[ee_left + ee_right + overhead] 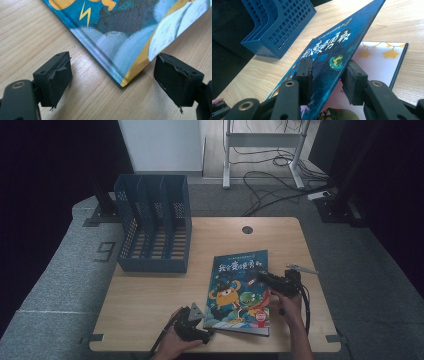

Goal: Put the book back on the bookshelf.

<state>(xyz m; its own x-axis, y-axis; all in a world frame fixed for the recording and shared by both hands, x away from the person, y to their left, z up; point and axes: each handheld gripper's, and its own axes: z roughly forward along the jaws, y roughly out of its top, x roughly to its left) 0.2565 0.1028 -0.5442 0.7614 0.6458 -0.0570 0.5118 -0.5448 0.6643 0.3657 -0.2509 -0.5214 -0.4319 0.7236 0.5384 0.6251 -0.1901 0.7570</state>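
Wooden bench [150, 290] carrying a blue file rack [155, 230] and, near its front edge, a picture book [240, 290]. Right tool [327, 72] straddles the lifted front cover, pads not pressing. Left tool [112, 75], jaws released, flanks the book's corner.

Light wooden tabletop [150, 295], rectangular, pale grain, with a round dark cable hole [247, 229] near the far edge. Resting on it: a blue perforated plastic file rack [154, 230] with three slots, at the far left; a colourful hardcover picture book [240, 290], near right of centre, front cover lifted.
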